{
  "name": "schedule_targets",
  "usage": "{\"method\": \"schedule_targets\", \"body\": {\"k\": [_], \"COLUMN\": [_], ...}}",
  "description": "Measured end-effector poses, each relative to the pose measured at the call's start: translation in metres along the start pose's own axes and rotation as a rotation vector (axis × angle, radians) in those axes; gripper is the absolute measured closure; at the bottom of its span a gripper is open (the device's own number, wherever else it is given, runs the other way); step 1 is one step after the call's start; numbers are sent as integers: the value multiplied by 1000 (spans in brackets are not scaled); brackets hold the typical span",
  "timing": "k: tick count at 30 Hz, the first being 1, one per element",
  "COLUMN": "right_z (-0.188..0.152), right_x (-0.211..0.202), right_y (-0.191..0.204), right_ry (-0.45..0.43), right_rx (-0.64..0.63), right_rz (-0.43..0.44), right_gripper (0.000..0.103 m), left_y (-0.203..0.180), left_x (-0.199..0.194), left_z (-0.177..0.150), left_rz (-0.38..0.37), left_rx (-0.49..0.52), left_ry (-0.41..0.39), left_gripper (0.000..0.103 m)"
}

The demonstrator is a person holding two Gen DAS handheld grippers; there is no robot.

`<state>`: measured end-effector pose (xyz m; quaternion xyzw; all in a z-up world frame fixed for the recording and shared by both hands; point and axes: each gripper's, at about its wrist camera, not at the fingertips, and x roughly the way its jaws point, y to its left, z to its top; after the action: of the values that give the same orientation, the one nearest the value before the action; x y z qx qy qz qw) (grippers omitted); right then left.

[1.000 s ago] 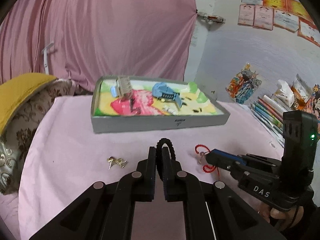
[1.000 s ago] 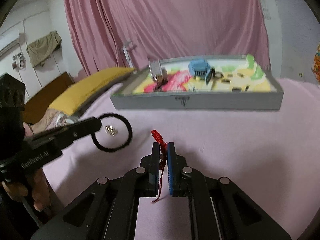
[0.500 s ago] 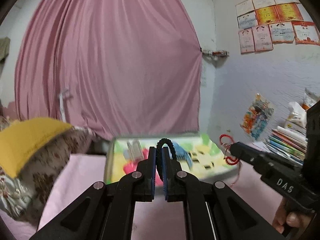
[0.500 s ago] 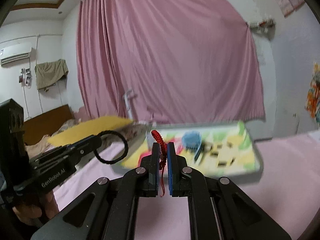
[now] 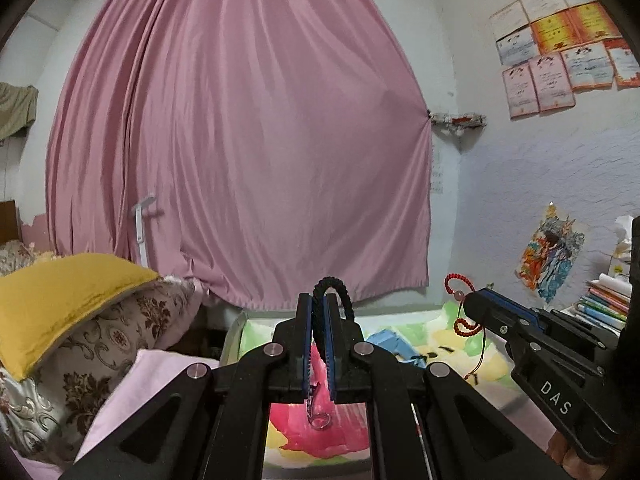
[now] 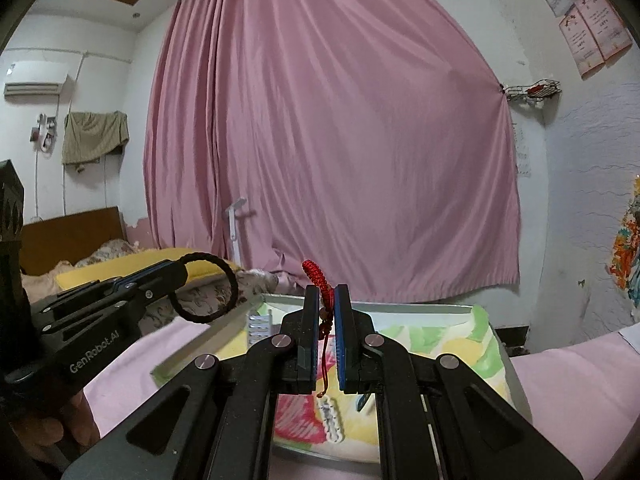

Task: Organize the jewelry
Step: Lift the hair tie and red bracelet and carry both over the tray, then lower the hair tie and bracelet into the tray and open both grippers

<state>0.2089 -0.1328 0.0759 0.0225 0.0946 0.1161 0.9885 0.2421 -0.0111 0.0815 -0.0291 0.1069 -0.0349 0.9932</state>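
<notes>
Two grippers are closed, each on its own piece: the left gripper pinches a black braided bracelet whose loop arches up over the fingertips, and the right gripper pinches a red knotted cord bracelet, its woven end standing above the tips and a thin tail hanging down between the fingers. From each claw the destination lies straight ahead and below: the grey-rimmed tray, lined with a patchwork of pink, yellow and green, spreads under and beyond both sets of fingers, its long side running across the view. Both hands look about equally near it, the left over the pink patch, the right nearer the middle. In the left view the red bracelet shows as small beads on cord with one pale bead; in the right view the black one is a soft, matte, full ring. Both are limp and light, so I judge they will drop slack once let go. On the lining lie a white beaded strand, a silvery comb-like clip and a blue piece. A metal ring hangs below the left fingers. Pink cloth covers the surface around the tray.
</notes>
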Motion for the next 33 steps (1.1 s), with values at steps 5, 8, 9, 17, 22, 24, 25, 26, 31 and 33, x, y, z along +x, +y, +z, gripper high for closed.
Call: {"method": "schedule_targets", "body": {"k": [5,8,9,17,22,24,25,26,31,33], "right_z": [-2,-6,-8,-21,-35,-39,-42,-44,-52,-53], "right_x": [23,35,40,70,89,94,96,98,104,105], "right_y": [-2,-3,-3,-18,-29,-32,-33,-34,-33,-31], "right_ry": [56,100,124,340,464,494,511,522,556,562], "right_rx": [0,-4,-1,72,123,138,145,149,158,156], "right_rz": [1,-5,-5,21,55,62,65,64,68,70], "right_gripper": [96,96,96,96,96,96,96,96,96,95], "left_y": [9,14,15,33,38,36,34,32,22,23], "left_x": [25,37,39,58,68,70,71,71,76,76], "left_z": [-14,-23,-24,-29,-35,-37,-38,-39,-43,-43], "left_rz": [6,3,1,-31,-56,-61,-64,-66,-63,-54], "left_rx": [-43,-64,-75,-151,-184,-168,-158,-147,-104,-106], "left_ry": [91,156,170,324,412,432,443,449,487,493], "left_gripper": [97,97,97,97,97,97,97,97,97,97]}}
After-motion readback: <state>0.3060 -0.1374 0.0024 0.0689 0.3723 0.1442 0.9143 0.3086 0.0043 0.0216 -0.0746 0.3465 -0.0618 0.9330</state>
